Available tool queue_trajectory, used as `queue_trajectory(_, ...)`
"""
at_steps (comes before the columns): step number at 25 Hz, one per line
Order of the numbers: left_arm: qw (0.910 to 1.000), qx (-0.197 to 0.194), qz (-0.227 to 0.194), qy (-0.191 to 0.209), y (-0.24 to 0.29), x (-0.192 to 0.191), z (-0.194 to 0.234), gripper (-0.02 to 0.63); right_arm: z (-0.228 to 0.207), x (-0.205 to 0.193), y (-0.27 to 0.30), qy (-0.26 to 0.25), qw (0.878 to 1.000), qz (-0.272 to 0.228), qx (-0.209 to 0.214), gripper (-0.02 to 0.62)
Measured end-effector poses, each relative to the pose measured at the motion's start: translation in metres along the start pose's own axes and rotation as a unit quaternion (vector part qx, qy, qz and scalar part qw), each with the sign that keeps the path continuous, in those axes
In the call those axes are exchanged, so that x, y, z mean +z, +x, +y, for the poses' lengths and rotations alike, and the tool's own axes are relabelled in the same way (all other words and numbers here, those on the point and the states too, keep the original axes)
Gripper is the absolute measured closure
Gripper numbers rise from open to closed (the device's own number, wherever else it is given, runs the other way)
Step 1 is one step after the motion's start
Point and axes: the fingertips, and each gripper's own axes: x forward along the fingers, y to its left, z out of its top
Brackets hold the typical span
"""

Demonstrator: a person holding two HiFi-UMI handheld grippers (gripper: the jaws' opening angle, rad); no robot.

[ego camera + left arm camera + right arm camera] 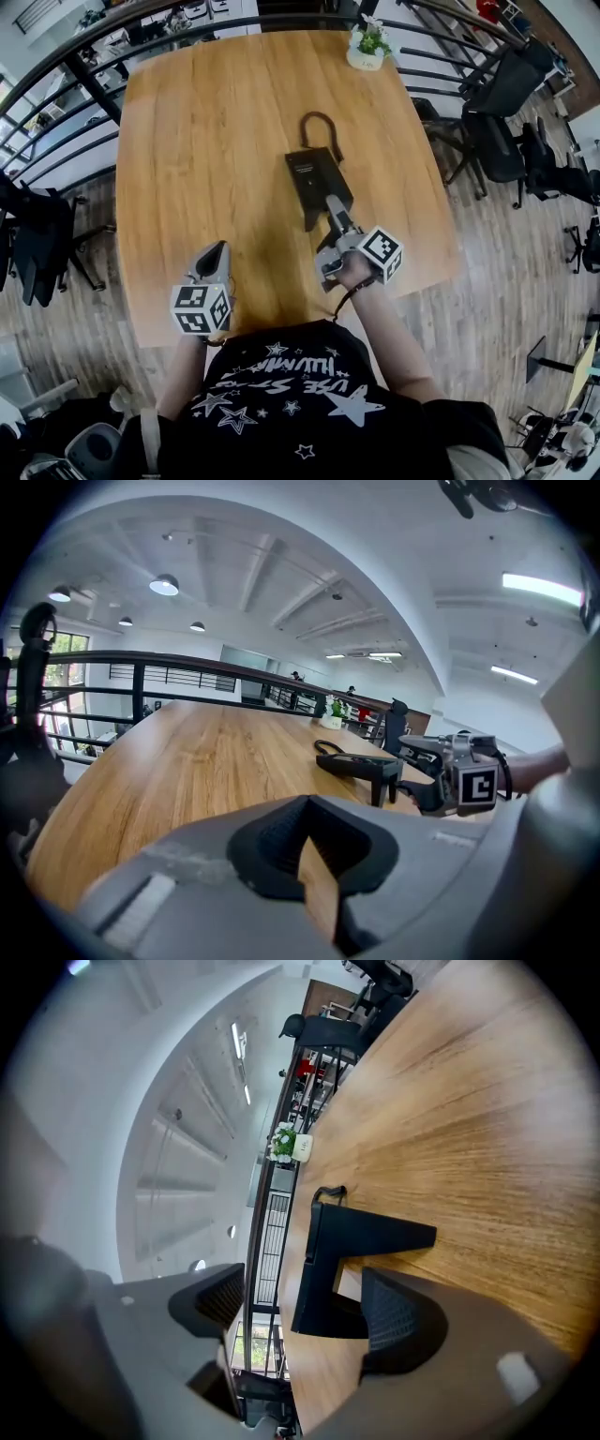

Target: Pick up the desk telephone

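Right claw (330, 208) is held wide open astride the near end of the desk telephone (317, 178), which lies mid-bench (216, 141). Near the front edge, the left claw (217, 251) is kept closed and empty. Open wood is seen around the telephone.

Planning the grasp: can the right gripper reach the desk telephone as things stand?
Probably yes: the right gripper is at the near end of the desk telephone, jaws apart, that end seemingly between them, nothing in the way.
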Motion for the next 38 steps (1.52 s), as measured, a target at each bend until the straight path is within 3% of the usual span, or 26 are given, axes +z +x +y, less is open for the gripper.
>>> queue_trajectory(8, 0.9997, 0.022, 0.0, -0.012, -0.002, -0.005, 0.006, 0.606, -0.01, 0.003, 0.016, -0.007, 1.0, -0.004, -0.025, 0.206)
queue_trajectory(11, 0.9996, 0.024, 0.003, -0.013, -0.002, -0.008, 0.007, 0.606, -0.012, 0.005, 0.021, -0.014, 0.999, -0.007, -0.03, 0.256)
queue_trajectory(21, 0.9993, 0.032, 0.008, -0.015, -0.001, -0.012, 0.01, 0.605, -0.024, 0.01, 0.033, -0.003, 0.999, -0.02, -0.049, 0.3)
queue_trajectory(25, 0.9991, 0.037, 0.009, -0.017, -0.003, -0.012, 0.018, 0.605, -0.028, 0.009, 0.036, -0.009, 0.998, -0.023, -0.062, 0.353)
queue_trajectory(31, 0.999, 0.038, 0.01, -0.021, -0.005, -0.013, 0.023, 0.604, -0.028, 0.007, 0.036, -0.013, 0.997, -0.036, -0.063, 0.353)
queue_trajectory(38, 0.9991, 0.037, 0.007, -0.021, -0.006, -0.012, 0.023, 0.605, -0.031, 0.011, 0.038, -0.018, 0.992, -0.041, -0.115, 0.364)
